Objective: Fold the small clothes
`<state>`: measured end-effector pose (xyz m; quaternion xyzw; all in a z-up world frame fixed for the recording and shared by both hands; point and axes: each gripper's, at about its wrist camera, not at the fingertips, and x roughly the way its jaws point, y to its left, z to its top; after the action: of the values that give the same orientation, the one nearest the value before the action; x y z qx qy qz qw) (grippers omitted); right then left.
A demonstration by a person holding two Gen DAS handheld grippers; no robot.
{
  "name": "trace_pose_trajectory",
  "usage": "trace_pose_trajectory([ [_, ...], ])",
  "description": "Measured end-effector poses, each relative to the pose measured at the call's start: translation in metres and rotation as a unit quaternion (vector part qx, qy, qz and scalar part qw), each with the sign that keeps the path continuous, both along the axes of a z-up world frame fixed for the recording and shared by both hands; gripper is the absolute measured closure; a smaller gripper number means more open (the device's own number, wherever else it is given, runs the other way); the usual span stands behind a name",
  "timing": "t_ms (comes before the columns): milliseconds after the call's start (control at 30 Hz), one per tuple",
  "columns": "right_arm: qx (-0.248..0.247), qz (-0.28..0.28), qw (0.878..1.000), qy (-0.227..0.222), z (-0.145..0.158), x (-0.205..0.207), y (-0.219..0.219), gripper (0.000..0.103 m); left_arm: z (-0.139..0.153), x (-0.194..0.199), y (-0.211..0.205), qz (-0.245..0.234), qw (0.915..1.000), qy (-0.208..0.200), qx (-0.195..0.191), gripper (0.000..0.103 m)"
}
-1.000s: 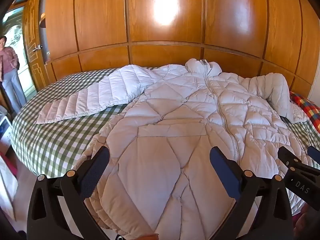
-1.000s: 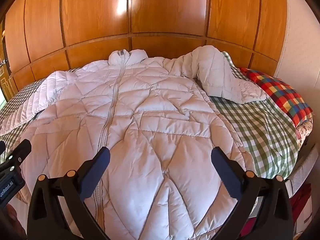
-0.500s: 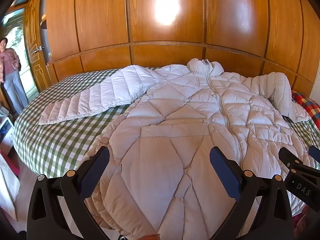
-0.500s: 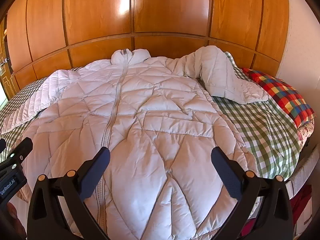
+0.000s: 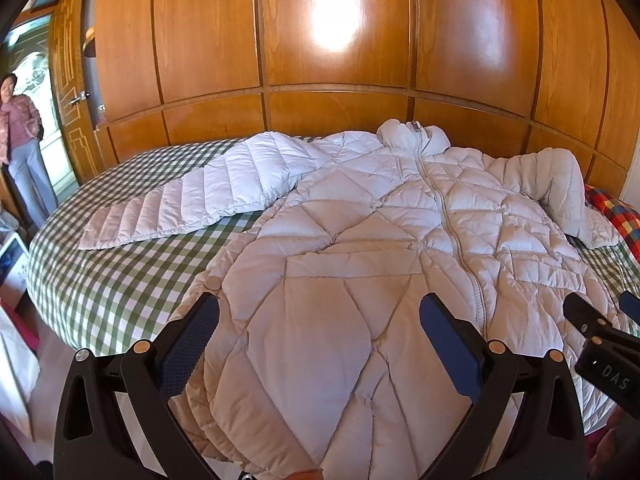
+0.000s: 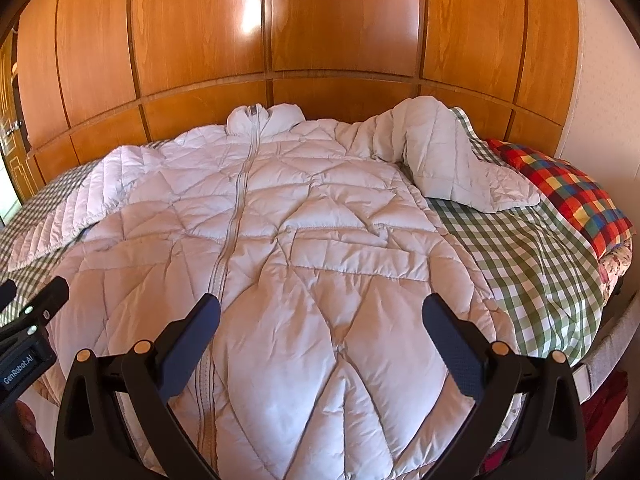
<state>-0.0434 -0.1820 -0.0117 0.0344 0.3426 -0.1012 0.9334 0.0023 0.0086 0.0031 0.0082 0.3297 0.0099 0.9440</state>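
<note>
A pale pink quilted down coat (image 5: 360, 272), zipped shut, lies front-up across a bed with a green-and-white checked sheet (image 5: 116, 276); one sleeve stretches flat, the other is bunched beside a multicoloured checked pillow (image 6: 572, 196). I hold my left gripper (image 5: 320, 344) and right gripper (image 6: 322, 342) above the coat's hem, both spread wide and gripping nothing. Glossy wooden wall panels (image 5: 332, 36) rise behind the bed.

Coat (image 5: 360, 280) hem running off both frames' bottom edges; bystander (image 5: 20, 148) getting cropped at left wrist view's left edge.
</note>
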Motion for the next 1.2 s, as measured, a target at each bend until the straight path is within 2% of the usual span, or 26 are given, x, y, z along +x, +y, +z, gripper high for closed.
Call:
trace_pose_trajectory([
  [1200, 0.009, 0.018, 1.0, 0.001, -0.004, -0.0051, -0.0027, 0.002, -0.0032, 0.0005, -0.0031, -0.007, 1.0, 0.005, -0.003, 0.004],
])
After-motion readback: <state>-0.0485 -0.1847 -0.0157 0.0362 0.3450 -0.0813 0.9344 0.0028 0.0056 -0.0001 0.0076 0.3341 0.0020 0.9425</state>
